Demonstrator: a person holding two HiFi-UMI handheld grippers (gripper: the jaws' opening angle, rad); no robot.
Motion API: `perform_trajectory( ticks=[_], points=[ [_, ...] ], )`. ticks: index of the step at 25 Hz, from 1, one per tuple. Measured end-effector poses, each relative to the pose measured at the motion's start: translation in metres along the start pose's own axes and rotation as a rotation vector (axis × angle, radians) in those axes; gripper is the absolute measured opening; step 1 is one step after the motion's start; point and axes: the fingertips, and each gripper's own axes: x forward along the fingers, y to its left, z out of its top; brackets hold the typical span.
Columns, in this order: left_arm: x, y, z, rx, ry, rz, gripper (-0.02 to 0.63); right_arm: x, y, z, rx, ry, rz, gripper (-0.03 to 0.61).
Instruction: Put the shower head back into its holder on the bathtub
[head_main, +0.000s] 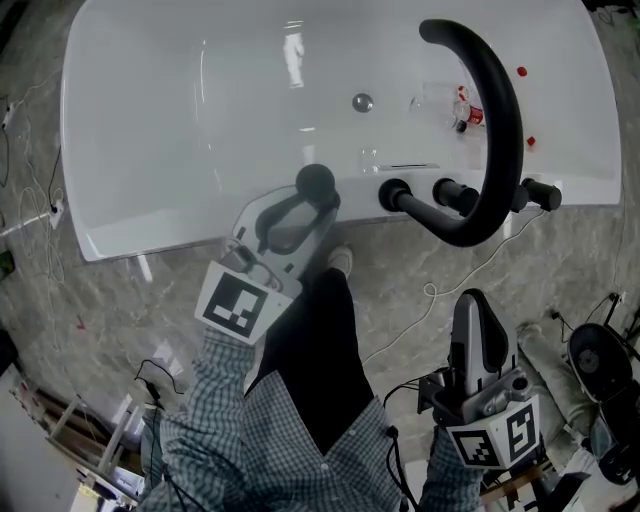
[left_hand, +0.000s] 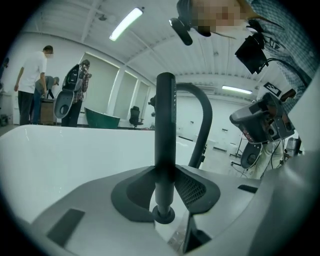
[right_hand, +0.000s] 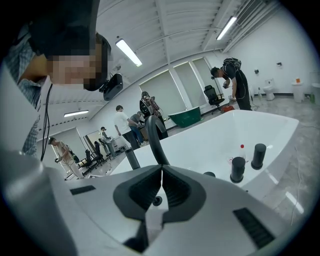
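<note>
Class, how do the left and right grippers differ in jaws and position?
The left gripper clamps the black shower head; the right gripper is shut, empty. The left gripper is at the bathtub rim; the right gripper hangs over the floor. Both carry marker cubes.

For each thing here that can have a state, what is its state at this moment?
left gripper: shut on the shower head.
shower head: upright between its fingers, lower end at a black ring.
right gripper: shut, empty, over the floor.
bathtub: no water visible.
bottle: lying inside the bathtub.
</note>
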Motion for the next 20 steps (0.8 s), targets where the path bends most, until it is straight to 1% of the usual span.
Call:
perform_trajectory(
  ticks=[4,6,9,13,20],
  points=[
    [0.004,-0.006,-0.008,0.08,0.031,-0.018,0.126,0.001,0.0,-0.001,0.006,0.001,0.004,0.017],
    [0.006,-0.008,-0.012,0.101,0.046,-0.017,0.125,0.0,-0.001,-0.002,0.007,0.005,0.005,0.017],
    [0.008,-0.009,-0.015,0.121,0.05,-0.01,0.126,0.001,0.0,-0.005,0.014,0.009,0.007,0.017],
    [0.011,-0.012,-0.026,0.15,0.078,-0.006,0.126,0.001,-0.001,-0.01,0.019,0.018,0.013,0.017],
    [0.011,-0.012,-0.041,0.161,0.117,0.009,0.126,0.001,0.001,-0.015,0.027,0.03,0.026,0.017]
  ],
)
